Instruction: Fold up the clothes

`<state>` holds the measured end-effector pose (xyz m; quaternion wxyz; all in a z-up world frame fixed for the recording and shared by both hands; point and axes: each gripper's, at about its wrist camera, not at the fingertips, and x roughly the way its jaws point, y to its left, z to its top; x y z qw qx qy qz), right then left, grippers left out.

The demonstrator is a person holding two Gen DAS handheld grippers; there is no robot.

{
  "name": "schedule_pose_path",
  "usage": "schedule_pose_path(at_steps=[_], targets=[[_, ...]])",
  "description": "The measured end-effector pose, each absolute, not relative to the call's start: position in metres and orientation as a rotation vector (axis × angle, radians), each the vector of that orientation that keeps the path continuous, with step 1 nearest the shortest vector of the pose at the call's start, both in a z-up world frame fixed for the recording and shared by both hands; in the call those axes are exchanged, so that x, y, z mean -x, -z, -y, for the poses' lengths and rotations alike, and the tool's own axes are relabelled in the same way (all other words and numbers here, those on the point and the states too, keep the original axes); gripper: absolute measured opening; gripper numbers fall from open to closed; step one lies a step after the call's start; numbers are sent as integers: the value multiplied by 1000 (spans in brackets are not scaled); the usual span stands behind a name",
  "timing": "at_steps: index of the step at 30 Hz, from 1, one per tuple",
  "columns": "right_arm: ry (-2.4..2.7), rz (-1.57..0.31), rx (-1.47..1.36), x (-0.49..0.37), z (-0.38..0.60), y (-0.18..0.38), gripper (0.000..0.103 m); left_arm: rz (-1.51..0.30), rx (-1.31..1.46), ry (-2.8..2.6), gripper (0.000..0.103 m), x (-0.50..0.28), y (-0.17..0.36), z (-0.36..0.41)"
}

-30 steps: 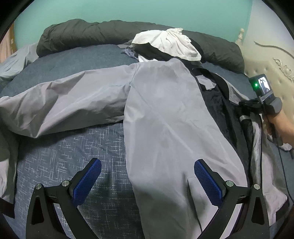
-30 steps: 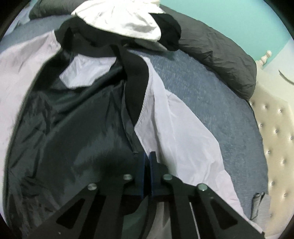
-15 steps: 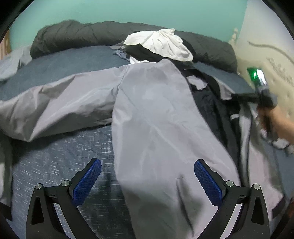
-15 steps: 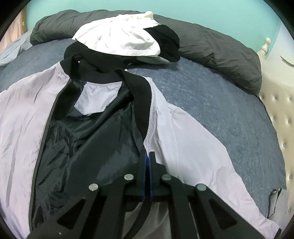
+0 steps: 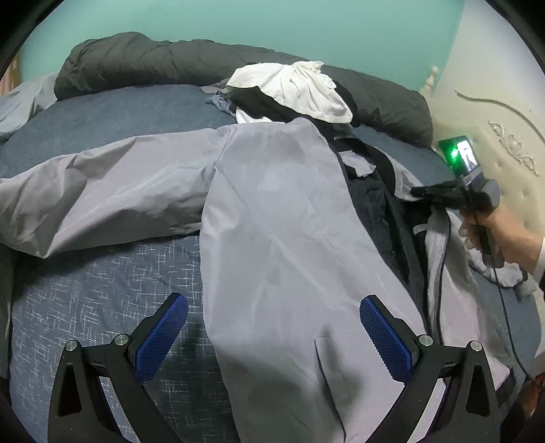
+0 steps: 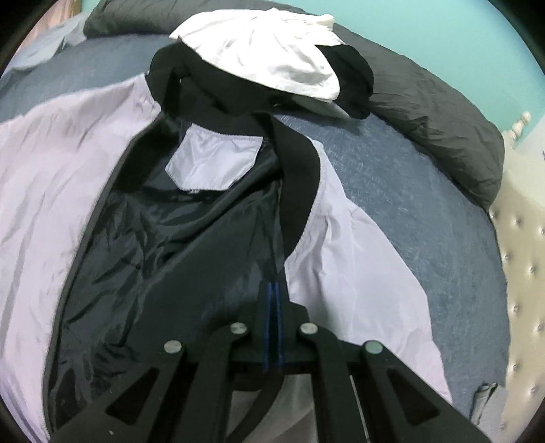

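A pale grey jacket (image 5: 279, 218) is seen spread across the blue bed (image 5: 88, 300), its front opened so the dark lining (image 6: 163, 259) is laid bare. One sleeve (image 5: 102, 194) is stretched out to the left in the left wrist view. The left claw (image 5: 272, 335) is held above the jacket's near left panel with its blue pads (image 5: 160, 337) set wide apart, and nothing is gripped between them.

Over on the right, the right claw (image 6: 272, 296) is pressed together on the jacket's right front edge, just below the black ribbed collar (image 6: 296, 191); the fabric there is pinched and lifted a little off the bed. The same claw (image 5: 422, 192) is caught in the left wrist view at the far right, carried by a hand (image 5: 490, 231).

At the far side, a heap of clothes topped by a white garment (image 6: 269, 58) is piled just beyond the collar, with a dark duvet (image 5: 143, 58) rolled behind it along the teal wall (image 5: 238, 20). A cream tufted headboard (image 6: 524, 245) is seen at the right.
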<state>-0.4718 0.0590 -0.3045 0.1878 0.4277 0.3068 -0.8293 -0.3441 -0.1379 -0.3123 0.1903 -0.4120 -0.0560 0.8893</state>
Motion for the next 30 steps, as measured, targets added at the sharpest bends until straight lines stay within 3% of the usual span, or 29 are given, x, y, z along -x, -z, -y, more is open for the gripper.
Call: schedule_pose_path(at_steps=[4,9,13,18,21,30], targets=[[2316,-1005,-1239,472,-55,317,11,160,1157,-2501,103,345,312,138],[2289,-1181,-1251,470,-54,332,30,146,1159,-2501,103,345,312,137],[2247,-1358,-1222,464,-54,347,29,143,1160,-2504,103,346,312,137],[2223,-1480,-1161,459,-59,356,13,140,1163,-2503,103,347,313,137],[2291,-1403,-1126,460,-65,346,4,140,1162,-2503,103,347,313,137],[2447,-836,-1081,465,-88,289,3,154,1161,-2503,103,346,313,138]])
